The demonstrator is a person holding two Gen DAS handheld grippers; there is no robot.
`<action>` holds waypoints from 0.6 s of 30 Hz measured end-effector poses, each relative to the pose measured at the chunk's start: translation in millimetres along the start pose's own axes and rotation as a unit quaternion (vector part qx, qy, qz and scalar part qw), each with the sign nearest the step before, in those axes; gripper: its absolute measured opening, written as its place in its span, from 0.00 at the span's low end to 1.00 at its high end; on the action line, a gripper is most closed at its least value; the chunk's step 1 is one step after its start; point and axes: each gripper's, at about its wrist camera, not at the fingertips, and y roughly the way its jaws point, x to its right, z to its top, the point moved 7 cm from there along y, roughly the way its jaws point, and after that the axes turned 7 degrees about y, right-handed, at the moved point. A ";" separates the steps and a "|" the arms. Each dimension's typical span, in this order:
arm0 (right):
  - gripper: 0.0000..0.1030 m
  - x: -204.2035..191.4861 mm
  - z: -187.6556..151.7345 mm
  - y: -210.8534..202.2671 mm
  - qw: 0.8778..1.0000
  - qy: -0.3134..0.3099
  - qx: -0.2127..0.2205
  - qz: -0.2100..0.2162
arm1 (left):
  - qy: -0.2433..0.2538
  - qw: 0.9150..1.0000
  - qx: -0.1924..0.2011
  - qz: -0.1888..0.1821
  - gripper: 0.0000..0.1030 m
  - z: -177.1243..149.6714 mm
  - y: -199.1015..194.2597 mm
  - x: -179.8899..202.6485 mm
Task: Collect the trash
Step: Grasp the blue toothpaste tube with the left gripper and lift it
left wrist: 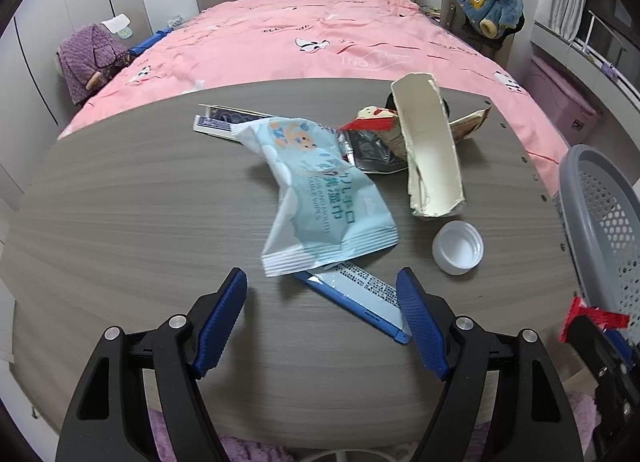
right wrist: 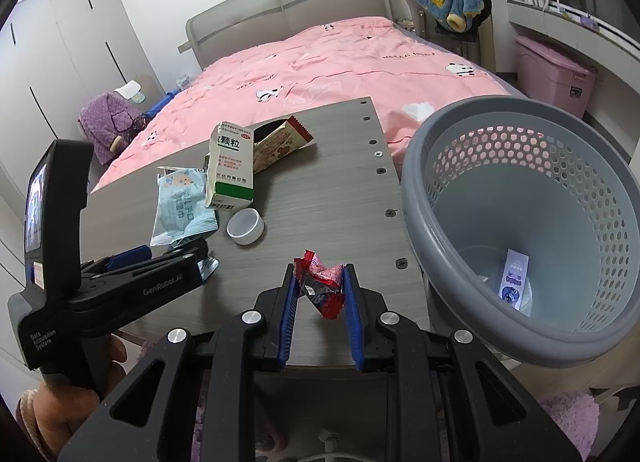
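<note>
Wrapper (right wrist: 322,286), red and crumpled, sits clamped in the right tool (right wrist: 320,282) beside the basket (right wrist: 416,197); left tool (left wrist: 322,302) gapes over the worktop (left wrist: 120,221).

The table (left wrist: 140,201) is grey woodgrain. The wet-wipes packet (left wrist: 320,197) is pale blue with a cartoon print and white lettering. At its 3 o'clock, the torn box (right wrist: 232,165) is white with a green band, and the cap (left wrist: 458,248) is white. The crumpled wrapper (right wrist: 322,286) is red. The basket (right wrist: 560,342) is grey, perforated. Both grippers, left gripper (left wrist: 320,314) and right gripper (right wrist: 320,290), are black with blue pads. The bedspread (left wrist: 320,41) is pink with pandas.
</note>
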 end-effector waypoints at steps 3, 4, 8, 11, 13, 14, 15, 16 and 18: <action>0.22 -1.2 0.1 -0.5 1.000 -0.001 0.000 0.002 | 0.003 1.000 -0.004 -0.004 0.72 -4.0 -1.8 -4.5; 0.22 -2.6 0.1 -0.8 1.000 -0.002 0.000 0.002 | 0.004 1.000 -0.003 -0.004 0.72 -6.5 -2.7 -7.6; 0.22 -6.4 -0.4 -0.2 1.000 -0.005 -0.001 0.003 | 0.006 1.000 -0.003 0.004 0.73 -16.4 -6.5 -22.5; 0.22 -9.7 -1.3 0.0 1.000 -0.009 -0.002 0.003 | -0.003 1.000 -0.007 0.004 0.73 -23.9 -8.6 -37.4; 0.22 -13.2 -1.9 0.0 1.000 -0.012 -0.002 0.003 | -0.011 1.000 -0.011 0.000 0.73 -28.0 -9.9 -43.9; 0.22 -14.8 -2.0 0.0 1.000 -0.015 -0.002 0.003 | -0.013 1.000 -0.011 -0.003 0.73 -29.6 -10.7 -46.0; 0.22 -15.9 -2.0 0.1 1.000 -0.016 -0.002 0.003 | -0.019 1.000 -0.013 -0.009 0.73 -32.0 -11.6 -48.9; 0.22 -17.7 -2.4 0.1 1.000 -0.018 -0.002 0.003 | -0.023 1.000 -0.014 -0.013 0.73 -33.4 -12.4 -50.5; 0.22 -20.6 -3.1 0.2 1.000 -0.022 -0.002 0.003 | -0.031 0.999 -0.015 -0.020 0.73 -35.5 -13.3 -52.6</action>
